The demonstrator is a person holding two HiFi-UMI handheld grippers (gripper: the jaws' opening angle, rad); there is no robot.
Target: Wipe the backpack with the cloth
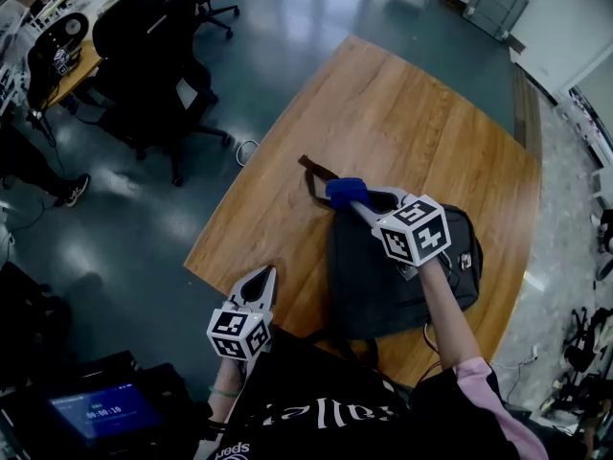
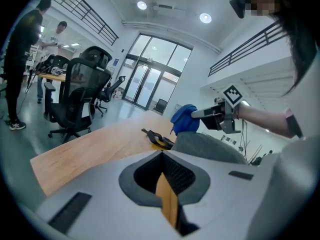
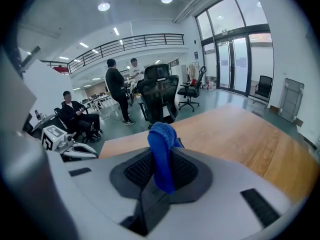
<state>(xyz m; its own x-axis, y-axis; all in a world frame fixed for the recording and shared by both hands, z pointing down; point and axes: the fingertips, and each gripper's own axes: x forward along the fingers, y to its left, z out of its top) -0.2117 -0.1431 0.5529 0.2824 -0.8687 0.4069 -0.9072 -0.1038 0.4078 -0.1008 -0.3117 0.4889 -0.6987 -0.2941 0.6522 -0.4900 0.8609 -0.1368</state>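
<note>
A dark grey backpack (image 1: 402, 271) lies flat on the wooden table (image 1: 402, 113) near its front right part, with a brown strap (image 1: 311, 173) trailing off its top end. My right gripper (image 1: 349, 195) is shut on a blue cloth (image 1: 342, 189), held over the backpack's top edge. In the right gripper view the cloth (image 3: 161, 151) hangs bunched between the jaws. My left gripper (image 1: 265, 278) is shut and holds nothing, hovering at the table's front edge, left of the backpack. The left gripper view shows the backpack (image 2: 210, 146) and the cloth (image 2: 184, 119) ahead.
Black office chairs (image 1: 158, 75) and a cluttered desk (image 1: 72, 36) stand on the floor to the left. A lit screen (image 1: 91, 412) sits at the bottom left. Two people stand (image 3: 116, 89) and one sits (image 3: 75, 115) beyond the table's left side.
</note>
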